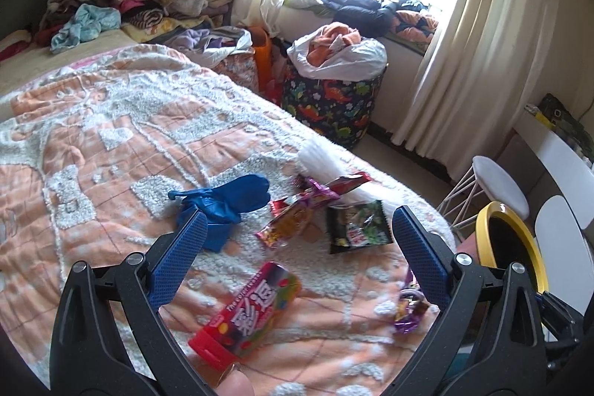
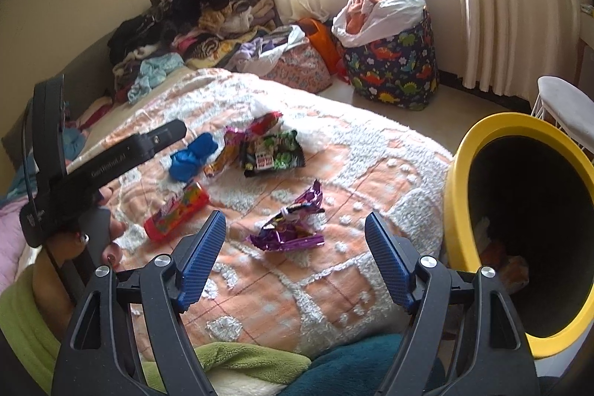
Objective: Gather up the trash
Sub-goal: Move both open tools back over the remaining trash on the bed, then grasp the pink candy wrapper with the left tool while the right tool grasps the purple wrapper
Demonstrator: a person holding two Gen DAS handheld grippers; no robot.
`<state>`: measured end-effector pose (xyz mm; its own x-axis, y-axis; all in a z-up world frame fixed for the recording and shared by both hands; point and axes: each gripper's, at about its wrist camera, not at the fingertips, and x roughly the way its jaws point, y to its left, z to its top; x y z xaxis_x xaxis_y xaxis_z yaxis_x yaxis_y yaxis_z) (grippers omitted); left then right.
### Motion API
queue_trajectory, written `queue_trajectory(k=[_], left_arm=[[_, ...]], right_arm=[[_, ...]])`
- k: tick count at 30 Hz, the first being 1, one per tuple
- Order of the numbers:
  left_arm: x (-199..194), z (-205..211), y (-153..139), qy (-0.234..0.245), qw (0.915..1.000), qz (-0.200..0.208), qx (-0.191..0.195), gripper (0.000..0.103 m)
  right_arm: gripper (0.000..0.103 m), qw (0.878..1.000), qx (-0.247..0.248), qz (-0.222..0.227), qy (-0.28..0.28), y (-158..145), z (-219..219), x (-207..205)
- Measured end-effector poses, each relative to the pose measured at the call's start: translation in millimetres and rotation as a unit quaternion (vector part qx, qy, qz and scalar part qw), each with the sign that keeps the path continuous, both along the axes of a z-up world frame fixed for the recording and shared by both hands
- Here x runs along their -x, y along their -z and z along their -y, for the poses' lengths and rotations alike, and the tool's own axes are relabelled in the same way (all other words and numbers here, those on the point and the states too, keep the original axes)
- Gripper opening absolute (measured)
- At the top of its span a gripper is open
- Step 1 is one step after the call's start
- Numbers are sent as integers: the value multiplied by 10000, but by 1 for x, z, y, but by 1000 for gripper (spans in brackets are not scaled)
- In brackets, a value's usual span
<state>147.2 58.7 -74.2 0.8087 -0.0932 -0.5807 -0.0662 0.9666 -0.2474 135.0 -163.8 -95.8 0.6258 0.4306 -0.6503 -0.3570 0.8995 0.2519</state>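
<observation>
Between the wide-open, empty left tongs (image 1: 299,229), a red candy box (image 1: 247,312) is lying on the bed (image 1: 111,143), its long axis running diagonally away rightward. Beyond, the right tongs (image 2: 295,229), also gaping empty, are hovering over a crumpled purple wrapper (image 2: 289,223) beside the yellow bin (image 2: 454,195).

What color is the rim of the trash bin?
The trash bin has a bright yellow rim around a dark inside. The right wrist view shows it best.

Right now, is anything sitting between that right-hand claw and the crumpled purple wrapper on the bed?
Nothing visible does. The right gripper is open, and the purple wrapper lies just ahead of its fingers on bare blanket. The red candy box sits off to the left, and the yellow bin stands to the right, beside the bed.
</observation>
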Motion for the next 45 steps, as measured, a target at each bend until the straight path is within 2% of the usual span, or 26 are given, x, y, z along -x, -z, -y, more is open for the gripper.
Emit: queue_trajectory(k=[3, 5, 10, 22, 24, 27, 28, 29, 31, 35, 45], left_arm=[[-7, -1, 4, 62, 9999, -110, 19, 82], [-13, 1, 6, 155, 9997, -173, 38, 72], [-32, 12, 8, 401, 9988, -267, -82, 61], [-73, 22, 26, 615, 9952, -703, -276, 50], [-77, 22, 28, 611, 9949, -747, -279, 46], [-80, 23, 32, 614, 9944, -817, -252, 41], [-81, 23, 33, 615, 9944, -829, -244, 40], [-81, 23, 35, 612, 9942, -847, -252, 36], [-81, 24, 36, 616, 9940, -865, -250, 35], [-79, 25, 37, 641, 9941, -858, -197, 30], [-57, 24, 26, 648, 9959, -638, 21, 28]], right_arm=[[75, 9999, 25, -155, -17, 6, -8, -7], [75, 9997, 23, -228, -10, 10, -10, -11], [75, 9992, 60, -394, 58, 21, -19, -23], [75, 9960, -86, -842, 276, 46, -23, -58], [74, 9952, -137, -940, 246, 50, -25, -63], [61, 9936, -189, -1099, 196, 56, -29, -69], [54, 9934, -189, -1116, 183, 57, -30, -69], [50, 9934, -192, -1119, 161, 57, -31, -69], [39, 9934, -229, -1121, 111, 57, -31, -69], [31, 9932, -370, -1103, 89, 56, -27, -66], [31, 9940, -660, -874, -36, 44, -16, -49]])
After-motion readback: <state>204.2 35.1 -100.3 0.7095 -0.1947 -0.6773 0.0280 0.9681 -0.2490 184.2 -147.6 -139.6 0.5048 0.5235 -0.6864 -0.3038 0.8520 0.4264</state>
